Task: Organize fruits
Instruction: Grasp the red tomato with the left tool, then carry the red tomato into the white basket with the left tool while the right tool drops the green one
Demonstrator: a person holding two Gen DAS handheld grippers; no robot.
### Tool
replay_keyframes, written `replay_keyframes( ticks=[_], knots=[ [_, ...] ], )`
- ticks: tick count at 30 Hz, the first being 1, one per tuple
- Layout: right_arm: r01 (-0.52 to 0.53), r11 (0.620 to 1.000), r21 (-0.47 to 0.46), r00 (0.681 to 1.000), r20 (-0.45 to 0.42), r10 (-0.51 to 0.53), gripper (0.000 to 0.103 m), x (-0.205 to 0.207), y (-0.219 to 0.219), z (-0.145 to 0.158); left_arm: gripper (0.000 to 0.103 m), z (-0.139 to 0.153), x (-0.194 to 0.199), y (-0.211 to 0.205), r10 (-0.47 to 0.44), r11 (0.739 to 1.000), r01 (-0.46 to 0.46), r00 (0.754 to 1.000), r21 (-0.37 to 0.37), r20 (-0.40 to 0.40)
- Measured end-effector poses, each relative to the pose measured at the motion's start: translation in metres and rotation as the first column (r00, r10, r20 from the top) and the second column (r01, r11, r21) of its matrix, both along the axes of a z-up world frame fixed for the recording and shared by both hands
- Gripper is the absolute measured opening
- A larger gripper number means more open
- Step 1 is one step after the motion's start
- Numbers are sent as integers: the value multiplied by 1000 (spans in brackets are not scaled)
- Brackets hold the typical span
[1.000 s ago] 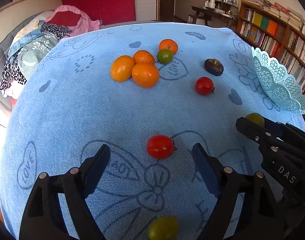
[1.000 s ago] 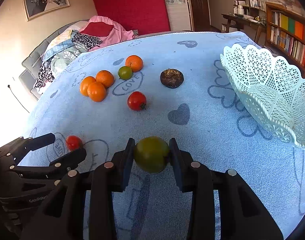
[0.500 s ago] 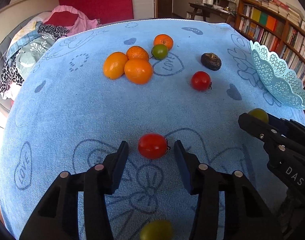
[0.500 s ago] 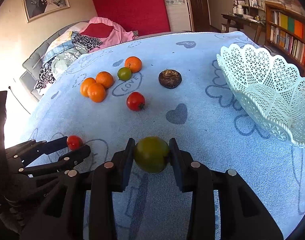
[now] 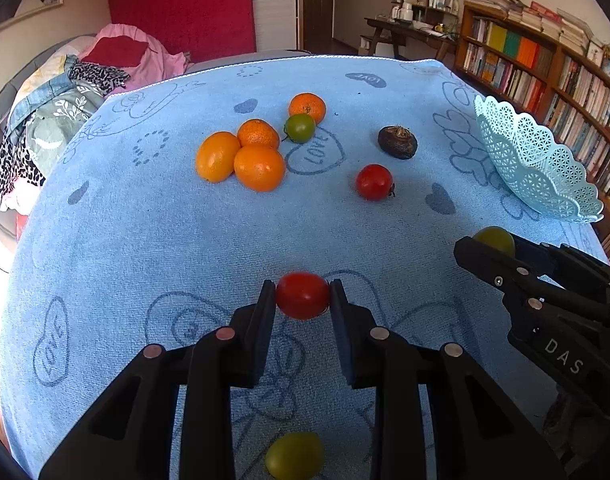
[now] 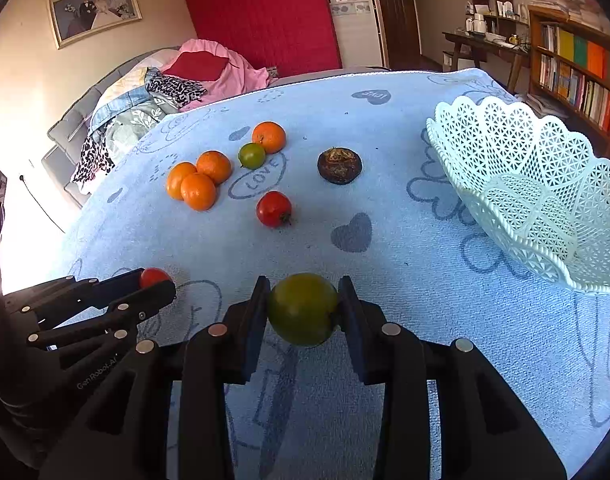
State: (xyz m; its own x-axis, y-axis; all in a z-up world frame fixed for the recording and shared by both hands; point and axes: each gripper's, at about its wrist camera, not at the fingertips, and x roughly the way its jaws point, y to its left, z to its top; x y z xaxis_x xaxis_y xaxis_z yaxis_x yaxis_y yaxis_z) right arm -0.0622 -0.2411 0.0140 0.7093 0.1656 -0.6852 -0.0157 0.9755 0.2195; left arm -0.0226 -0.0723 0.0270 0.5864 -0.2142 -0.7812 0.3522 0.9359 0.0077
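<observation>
Two fruits are clamped at this moment: the left hand-held gripper [image 5: 302, 295] is closed on a small round red tomato [image 5: 303, 295], and the right hand-held gripper [image 6: 303, 309] is closed on a larger round green tomato [image 6: 303, 309], both low over the cloth. Beyond them lie three smooth orange citrus fruits [image 5: 241, 157] bunched and touching, with a fourth orange mandarin [image 5: 307, 107] just behind a small green tomato [image 5: 300, 128] that touches it. A second loose red tomato [image 5: 374, 182] sits alone nearer the middle, and a dark brown wrinkled fruit [image 5: 397, 142] lies behind it, apart. One more yellow-green tomato [image 5: 295, 455] rests at the near edge of the left wrist view, below the gripper's arms. Nothing lies between the right gripper and the basket.

All of it lies on a light blue terry cloth printed with hearts and "LOVE" [image 5: 145, 232] that covers the tabletop. Behind are a grey sofa piled with clothes [image 6: 117, 120], a red upholstered panel [image 6: 265, 16] against the wall, a framed photograph [image 6: 93, 12], a wooden desk [image 6: 481, 40] and a tall wooden bookcase full of books [image 5: 545, 64].

To the right stands a pale, lattice-pattern plastic basket with a scalloped rim [image 6: 545, 184]; no fruit shows inside it.
</observation>
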Motion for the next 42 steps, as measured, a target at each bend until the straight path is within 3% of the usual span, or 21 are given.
replay_keyframes(
  ticks=[11,23,32,42],
  knots=[
    [6,1000,11,1000,13,-6,36,-5,-3,5,28,6,-3,8,21,999,-20,1000,-32,2],
    [42,999,-5,994,104,-41,36,-21,-21,43,28,43,-10,-17,-35,999,39,995,-37,98],
    [169,985,-37,972,172,-160,36,-37,-75,71,28,64,-14,-64,-115,992,121,983,-38,143],
    [312,950,-9,940,145,-307,36,-33,-154,60,28,74,-7,-135,-207,976,215,965,-33,162]
  ],
)
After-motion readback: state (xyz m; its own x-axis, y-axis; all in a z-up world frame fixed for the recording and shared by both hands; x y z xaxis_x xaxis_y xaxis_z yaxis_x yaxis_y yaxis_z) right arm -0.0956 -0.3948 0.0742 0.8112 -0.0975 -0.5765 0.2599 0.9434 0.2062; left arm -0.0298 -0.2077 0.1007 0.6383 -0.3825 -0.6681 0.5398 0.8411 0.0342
